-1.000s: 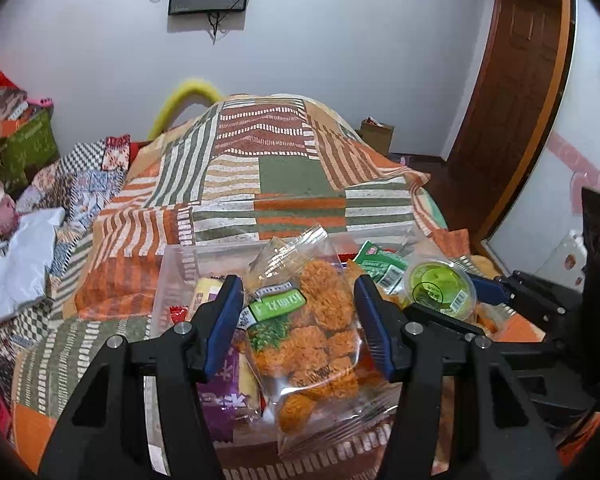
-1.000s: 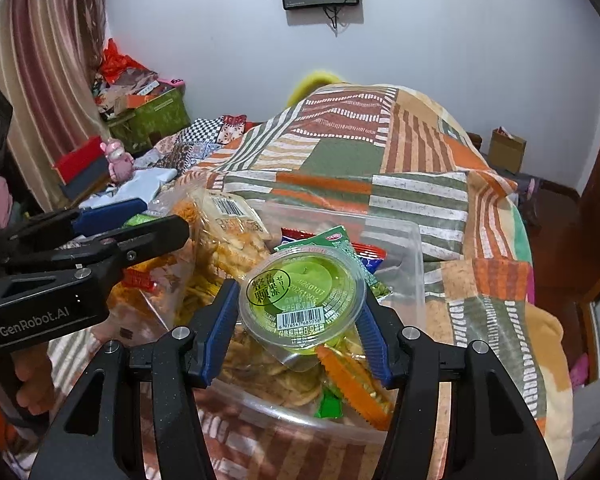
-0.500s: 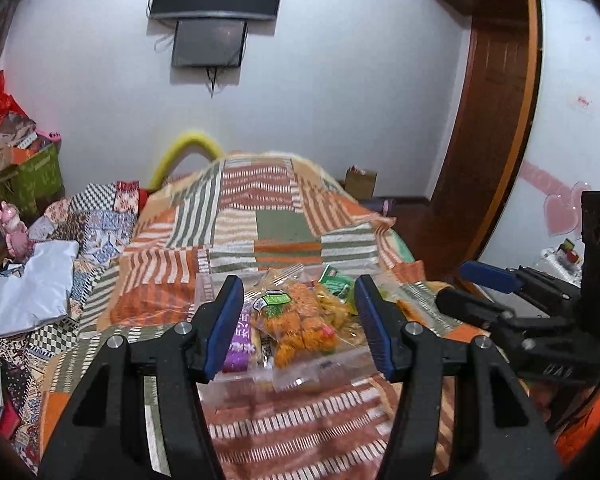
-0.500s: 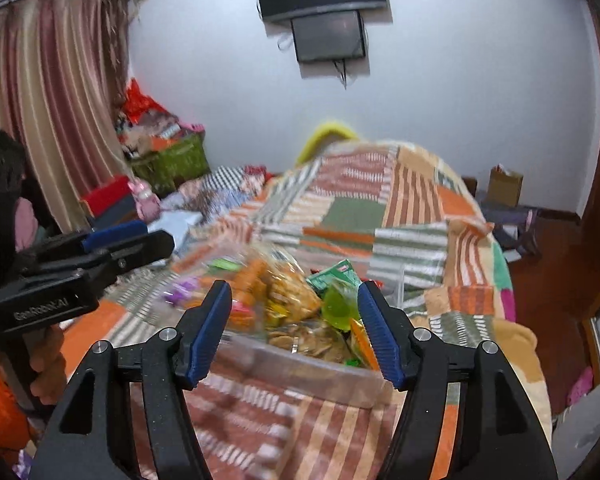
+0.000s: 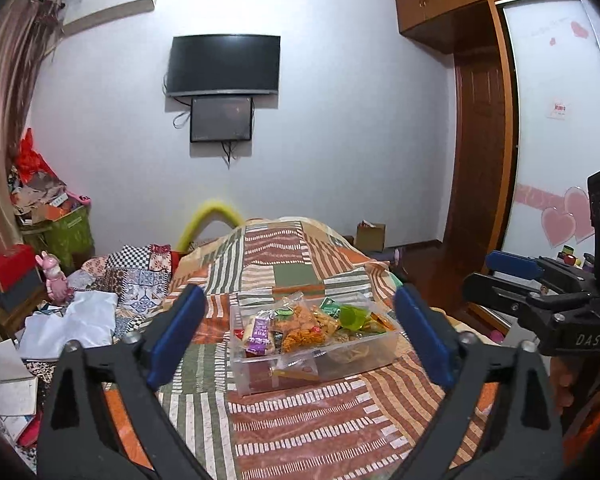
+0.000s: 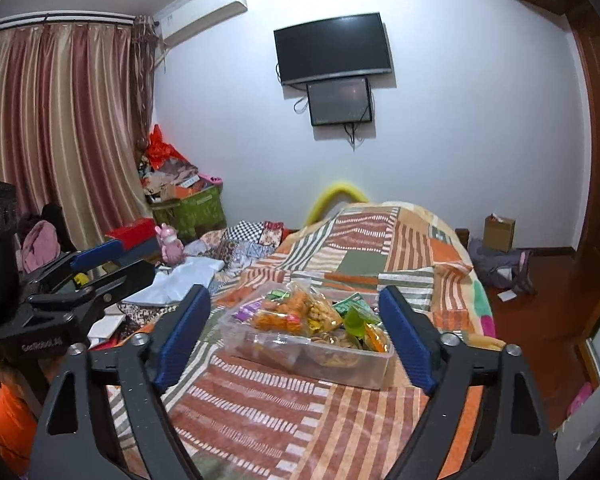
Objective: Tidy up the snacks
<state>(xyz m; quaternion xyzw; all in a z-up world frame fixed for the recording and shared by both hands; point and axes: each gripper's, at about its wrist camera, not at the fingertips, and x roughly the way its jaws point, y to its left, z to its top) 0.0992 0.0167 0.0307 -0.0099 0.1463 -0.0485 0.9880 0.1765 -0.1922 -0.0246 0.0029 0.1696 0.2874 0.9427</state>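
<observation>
1. Both grippers have drawn back from the clear plastic bin [image 5: 356, 354]. A second ago the left gripper [image 5: 296, 336] framed a bag of orange puffs at close range and the right gripper [image 6: 294, 334] had its pads on either side of a green-lidded cup; now each hangs well short of the bin with nothing between its fingers.
2. Jaws: both sets stand wide apart and empty.
3. My reading is that the packing is finished, or nearly so — no loose snack shows on the patchwork quilt [image 5: 300, 432] around the bin.
4. The bin sits on the quilt, nearer the foot of the bed than the far end, and is heaped above its rim.
5. Inside the bin: the bag of orange puffs [image 5: 306, 326] in the middle, a purple packet [image 5: 260, 330] at its left end, and the green cup [image 5: 352, 315] with small green and orange packets at its right end.
6. Lower layers show through the wall of the bin as brownish crisps or sticks — the plastic blurs them too much to name.
</observation>
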